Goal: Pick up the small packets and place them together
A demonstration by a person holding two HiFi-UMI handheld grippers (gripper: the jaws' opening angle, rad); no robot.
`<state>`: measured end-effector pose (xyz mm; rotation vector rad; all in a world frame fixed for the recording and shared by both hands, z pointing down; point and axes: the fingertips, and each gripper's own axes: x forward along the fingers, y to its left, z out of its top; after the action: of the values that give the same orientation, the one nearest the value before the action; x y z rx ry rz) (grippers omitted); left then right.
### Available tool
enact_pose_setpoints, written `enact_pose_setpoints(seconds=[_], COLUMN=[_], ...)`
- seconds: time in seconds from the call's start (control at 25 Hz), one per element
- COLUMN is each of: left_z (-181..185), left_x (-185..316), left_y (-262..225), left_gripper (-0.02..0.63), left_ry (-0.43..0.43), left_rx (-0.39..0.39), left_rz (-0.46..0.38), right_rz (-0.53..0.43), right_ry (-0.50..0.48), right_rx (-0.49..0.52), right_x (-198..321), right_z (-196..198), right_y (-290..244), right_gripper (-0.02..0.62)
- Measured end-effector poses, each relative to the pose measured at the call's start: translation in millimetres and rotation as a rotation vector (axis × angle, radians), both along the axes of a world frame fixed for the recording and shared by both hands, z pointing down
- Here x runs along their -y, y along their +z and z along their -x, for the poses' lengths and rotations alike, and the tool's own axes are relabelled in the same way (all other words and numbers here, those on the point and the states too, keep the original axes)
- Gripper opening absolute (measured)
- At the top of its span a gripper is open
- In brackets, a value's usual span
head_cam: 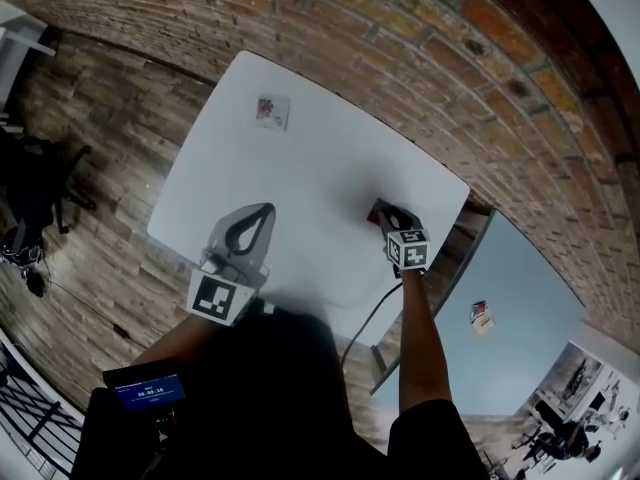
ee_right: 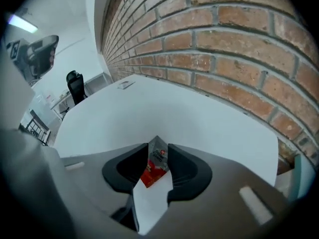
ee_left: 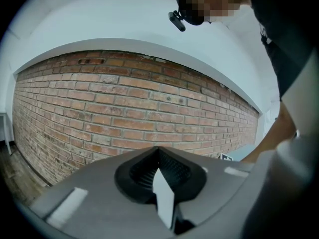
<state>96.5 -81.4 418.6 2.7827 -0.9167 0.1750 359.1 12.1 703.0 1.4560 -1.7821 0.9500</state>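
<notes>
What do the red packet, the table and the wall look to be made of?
The red packet is probably thin plastic or foil film, slightly glossy: it has a printed face and a silvery sealed top edge. The table has a smooth, matte white top, perhaps laminate; its core cannot be told. The wall is bare, rough red-brown brick with pale mortar joints.

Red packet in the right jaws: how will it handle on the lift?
The red packet looks thin and flat: probably light and floppy, sagging outside the right gripper jaws. Its foil-like top may slip.
</notes>
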Motion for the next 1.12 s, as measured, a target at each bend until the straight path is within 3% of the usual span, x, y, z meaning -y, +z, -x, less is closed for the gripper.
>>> enact_pose_setpoints(seconds=[0.12, 0.24, 0.36, 0.64, 1.12], left_z=[1, 2, 2, 8, 22], left_x=[0, 0, -3, -4, -11], left_y=[-1, 1, 1, 2, 0], left_gripper=[0.000, 0.000, 0.000, 0.000, 0.000], left_ry=[0.003, 0.002, 0.007, 0.004, -0.004], left_rx=[-0.001, -0.001, -0.002, -0.001, -0.008], left_rz=[0.000, 0.004, 0.004, 0.006, 0.008], right_rz=[-0.013, 0.019, 0.056, 0.084, 0.099], right_ry=[-0.102, -0.228, -0.281, -0.309, -0.334], right_rx=[-0.054, -0.102, -0.098, -0.094, -0.049], right_x=[-5, -10, -11, -19, -58], right_z=[2, 9, 18, 33, 133], right_y=[-7, -1, 6, 12, 13], right_gripper=[0.193, 0.195, 0.193, 0.192, 0.193])
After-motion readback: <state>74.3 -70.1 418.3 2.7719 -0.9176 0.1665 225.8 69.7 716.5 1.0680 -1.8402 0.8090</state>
